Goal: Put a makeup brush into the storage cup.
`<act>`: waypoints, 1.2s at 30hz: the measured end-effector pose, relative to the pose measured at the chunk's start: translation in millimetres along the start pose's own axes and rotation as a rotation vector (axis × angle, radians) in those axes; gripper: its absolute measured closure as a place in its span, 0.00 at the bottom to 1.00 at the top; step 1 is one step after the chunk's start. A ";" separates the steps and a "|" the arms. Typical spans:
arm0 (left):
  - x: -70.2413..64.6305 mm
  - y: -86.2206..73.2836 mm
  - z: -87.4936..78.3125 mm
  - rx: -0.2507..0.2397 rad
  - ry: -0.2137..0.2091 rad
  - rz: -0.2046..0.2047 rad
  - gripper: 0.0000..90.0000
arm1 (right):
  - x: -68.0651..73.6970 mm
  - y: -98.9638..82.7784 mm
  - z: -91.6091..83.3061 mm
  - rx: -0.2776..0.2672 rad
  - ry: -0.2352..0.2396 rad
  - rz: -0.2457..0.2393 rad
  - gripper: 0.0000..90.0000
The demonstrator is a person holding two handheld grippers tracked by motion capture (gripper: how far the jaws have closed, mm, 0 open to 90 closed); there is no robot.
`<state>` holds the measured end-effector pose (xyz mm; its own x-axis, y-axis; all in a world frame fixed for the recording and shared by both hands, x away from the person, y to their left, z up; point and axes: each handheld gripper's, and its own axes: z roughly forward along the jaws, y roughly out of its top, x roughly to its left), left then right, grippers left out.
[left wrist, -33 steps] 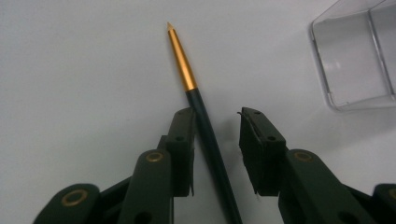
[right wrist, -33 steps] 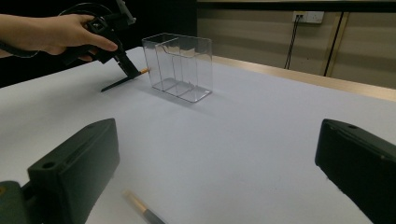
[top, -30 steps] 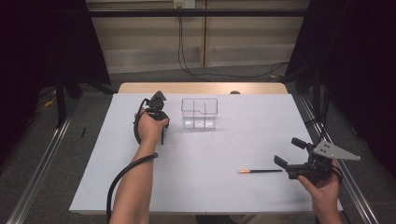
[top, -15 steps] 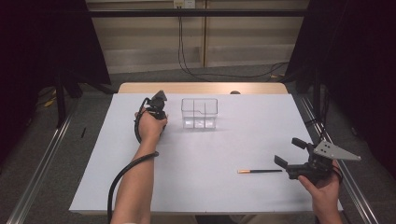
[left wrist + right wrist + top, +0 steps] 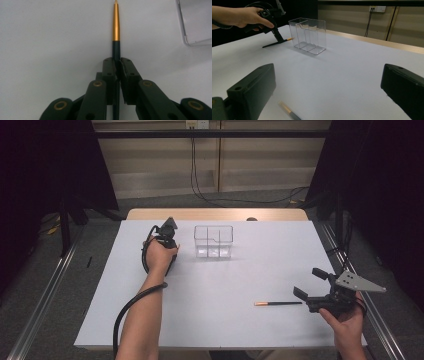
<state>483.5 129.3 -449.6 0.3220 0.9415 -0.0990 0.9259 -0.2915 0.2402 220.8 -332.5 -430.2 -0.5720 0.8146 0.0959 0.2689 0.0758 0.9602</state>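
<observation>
Your left gripper (image 5: 117, 65) has just closed its jaws and is clamped on a dark pen with a gold tip (image 5: 116, 30); the pen runs between the pads and points toward twelve o'clock in the left gripper view. In the high view that gripper (image 5: 167, 231) sits at about ten o'clock on the table, just beside the clear plastic organizer (image 5: 213, 241), which lies to its three o'clock. In the right gripper view the held pen's tip is lowered toward the sheet near the organizer's end wall.

Your right gripper (image 5: 311, 287) has its jaws wide apart and holds nothing. A second pen (image 5: 278, 303) lies flat on the sheet at about four o'clock, its dark end just beside the nearer jaw.

The table is covered by a white sheet (image 5: 225, 315), with a wooden edge showing at twelve o'clock. Beyond are pale wall panels, hanging cables and dark curtains on both sides.
</observation>
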 end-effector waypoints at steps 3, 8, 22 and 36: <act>-0.9 0.7 1.1 0.001 0.003 0.009 0.92 | 0.2 -0.1 -0.2 0.000 0.001 -0.005 0.00; 0.1 0.9 1.4 0.003 -0.002 0.003 0.92 | 0.2 -0.3 -0.1 0.003 -0.001 -0.001 0.00; -3.0 2.6 -1.5 0.034 0.018 0.029 0.93 | -1.1 -0.7 -0.6 0.004 -0.005 0.000 0.00; 11.1 -12.6 -9.2 -0.044 -0.063 -0.010 0.93 | 0.1 -0.1 1.4 0.003 0.005 -0.004 0.00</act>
<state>473.6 145.0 -444.9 0.3258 0.9316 -0.1614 0.9201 -0.2731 0.2807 221.8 -331.6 -430.6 -0.5767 0.8116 0.0935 0.2693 0.0808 0.9597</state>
